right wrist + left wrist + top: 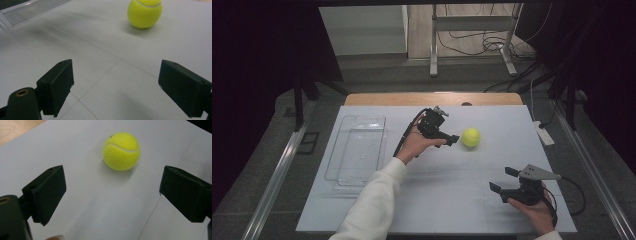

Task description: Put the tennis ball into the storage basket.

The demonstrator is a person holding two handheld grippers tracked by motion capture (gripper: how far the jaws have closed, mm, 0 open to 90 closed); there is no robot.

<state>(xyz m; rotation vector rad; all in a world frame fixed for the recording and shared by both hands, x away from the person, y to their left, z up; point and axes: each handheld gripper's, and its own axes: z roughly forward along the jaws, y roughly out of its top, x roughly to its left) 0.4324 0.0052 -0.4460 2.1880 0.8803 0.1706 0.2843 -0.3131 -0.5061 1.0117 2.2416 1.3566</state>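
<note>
The left tool (pixel 112 195), jaws spread wide and empty, is reaching for the tennis ball (pixel 121 151) just ahead of it on the desk (pixel 437 195), so the next move probably means advancing until the jaws straddle it, then closing.

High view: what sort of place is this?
Probably a lab or test room: a white-covered table in a dark enclosure, loose cables on the floor, and a metal stand behind.
</note>
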